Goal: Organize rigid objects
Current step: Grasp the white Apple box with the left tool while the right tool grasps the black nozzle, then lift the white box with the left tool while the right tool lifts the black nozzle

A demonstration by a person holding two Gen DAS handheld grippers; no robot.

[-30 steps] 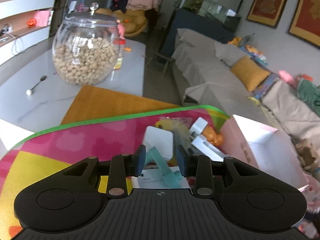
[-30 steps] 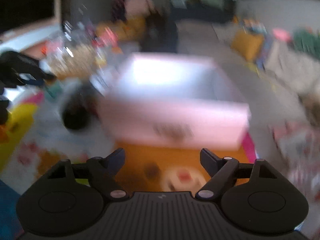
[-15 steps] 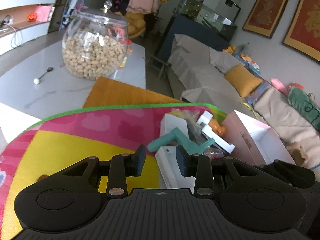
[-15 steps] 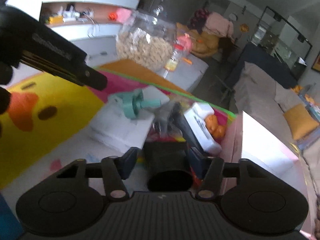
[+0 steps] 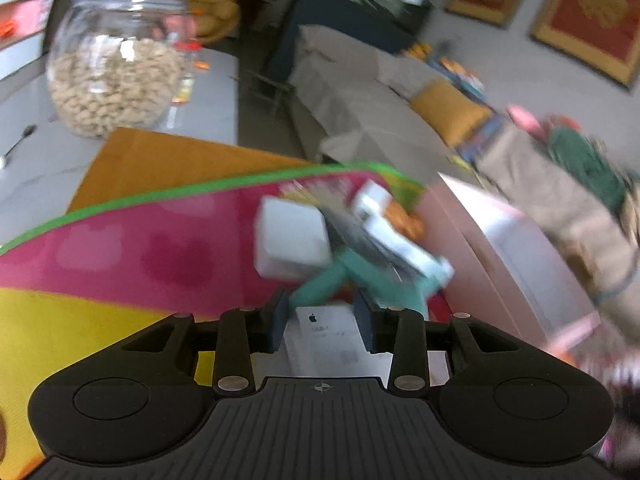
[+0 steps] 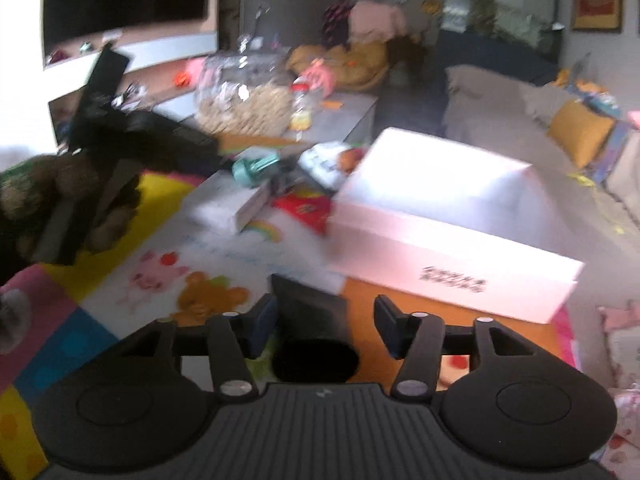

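Observation:
My left gripper [image 5: 322,322] is shut on a white phone box [image 5: 332,340] with an apple logo, low over the colourful play mat [image 5: 120,256]. Just ahead lie a white square box [image 5: 290,240], a teal plastic tool [image 5: 360,276] and a blurred pile of small items. My right gripper [image 6: 324,326] holds a black cup-like container [image 6: 310,320] between its fingers, above the mat and near the pink open box [image 6: 448,232]. The left gripper shows at the left of the right wrist view [image 6: 152,136]. Both views are motion-blurred.
A glass jar of nuts [image 5: 116,68] and a spoon [image 5: 18,142] stand on the grey table behind an orange mat [image 5: 160,160]. A grey sofa [image 5: 380,120] with a yellow cushion [image 5: 450,110] lies beyond. A plush toy [image 6: 60,196] sits at the left.
The right gripper has pulled back from the pile with the black container and now faces the pink box. The left gripper has shifted slightly toward the pile, still on the white box.

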